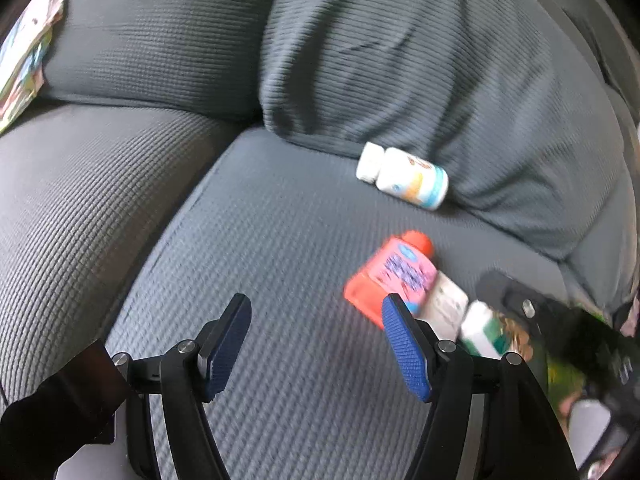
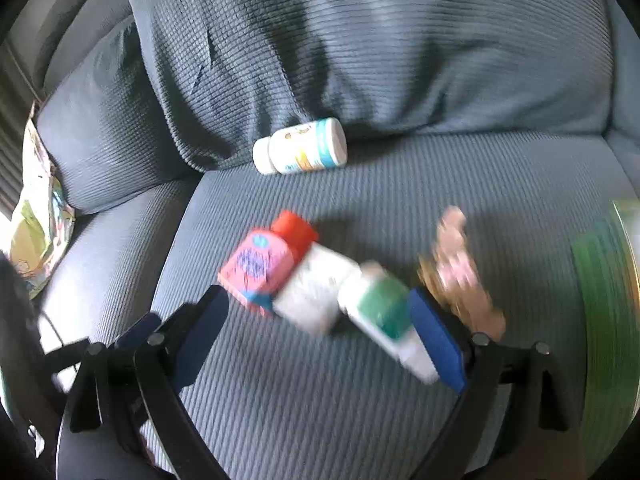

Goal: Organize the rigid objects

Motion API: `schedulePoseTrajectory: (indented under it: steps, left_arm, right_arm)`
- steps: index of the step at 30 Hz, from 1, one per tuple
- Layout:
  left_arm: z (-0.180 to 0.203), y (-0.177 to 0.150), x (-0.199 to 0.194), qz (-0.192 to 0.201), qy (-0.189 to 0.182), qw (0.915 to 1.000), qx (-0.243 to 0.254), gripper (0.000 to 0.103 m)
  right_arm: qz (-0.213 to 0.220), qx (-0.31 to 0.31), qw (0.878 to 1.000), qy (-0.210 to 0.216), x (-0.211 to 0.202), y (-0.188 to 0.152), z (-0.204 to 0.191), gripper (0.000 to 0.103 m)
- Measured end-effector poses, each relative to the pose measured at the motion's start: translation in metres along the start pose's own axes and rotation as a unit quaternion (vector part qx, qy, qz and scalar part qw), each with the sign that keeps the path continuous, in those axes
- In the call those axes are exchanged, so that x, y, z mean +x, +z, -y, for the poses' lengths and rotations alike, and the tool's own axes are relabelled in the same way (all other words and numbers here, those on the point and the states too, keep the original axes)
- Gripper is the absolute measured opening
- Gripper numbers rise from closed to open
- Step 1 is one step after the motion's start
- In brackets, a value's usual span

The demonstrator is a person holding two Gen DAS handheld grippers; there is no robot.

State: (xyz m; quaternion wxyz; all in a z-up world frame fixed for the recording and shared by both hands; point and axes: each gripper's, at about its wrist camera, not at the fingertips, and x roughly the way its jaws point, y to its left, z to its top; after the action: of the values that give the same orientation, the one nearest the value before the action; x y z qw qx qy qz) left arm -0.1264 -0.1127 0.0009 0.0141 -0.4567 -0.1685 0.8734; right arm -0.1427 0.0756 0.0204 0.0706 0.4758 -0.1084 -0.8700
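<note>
Bottles and small boxes lie scattered on a grey ribbed sofa seat (image 2: 280,400), the surface for everything here (no table in sight). Grey back cushions (image 1: 400,60) rise behind the seat, and a seam splits it into two seat pads. At the far left edge a colourful printed bag or cloth (image 2: 36,216) leans by the armrest; its pattern is too blurred to read.

Left to right across the seat: a pink bottle with a red cap (image 2: 268,264) lies on its side, touching a white box (image 2: 316,296), which in turn touches a white-and-green box (image 2: 380,312). Just right of these sits a blurred brownish-pink thing (image 2: 460,276) that I cannot identify, and at the right rim a green blur (image 2: 604,320). Behind the row, apart from it, a white bottle with a white cap (image 2: 304,148) lies on its side against the foot of the back cushion.

The left hand-held gripper (image 1: 316,344) hovers over bare seat with its jaws spread and nothing between them. The right hand-held gripper (image 2: 320,344) has its jaws wide too, the boxes lying between its blue pads without being pressed.
</note>
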Motion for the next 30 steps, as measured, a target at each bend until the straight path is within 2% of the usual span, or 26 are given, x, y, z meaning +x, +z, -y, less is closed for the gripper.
schedulePoseTrajectory:
  steps: [2,5,9,13,15,18,22,30]
  left_arm:
    - [-0.006,0.003,0.003,0.002,0.001,0.9998,-0.02,0.069]
    - [-0.023,0.007,0.008,0.0,-0.005,0.9978,-0.066,0.069]
    - [-0.047,0.008,0.013,0.0,0.009,0.9922,-0.125,0.069]
    - [-0.059,0.009,0.021,-0.01,0.031,0.9909,-0.13,0.069]
    - [-0.062,0.009,0.023,-0.014,0.025,0.9898,-0.14,0.069]
    - [-0.061,0.01,0.022,-0.012,0.011,0.9895,-0.144,0.069]
    - [-0.059,0.009,0.024,-0.015,0.017,0.9902,-0.138,0.069]
    - [-0.064,0.01,0.022,-0.014,0.013,0.9891,-0.146,0.069]
  right_arm:
    - [-0.004,-0.004,1.0,-0.013,0.013,0.016,-0.008,0.093]
    - [0.009,-0.015,1.0,-0.022,0.031,0.038,-0.026,0.103]
    - [0.007,-0.011,1.0,-0.023,0.062,0.063,-0.039,0.102]
    - [0.004,-0.022,0.997,-0.069,0.092,0.079,-0.045,0.102]
    - [0.003,-0.026,0.996,-0.089,0.103,0.085,-0.045,0.102]
    - [0.012,-0.017,0.995,-0.097,0.109,0.094,-0.042,0.102]
    - [-0.01,0.007,0.998,-0.068,0.123,0.104,-0.037,0.102]
    - [-0.028,-0.035,0.993,-0.11,0.148,0.108,-0.056,0.102]
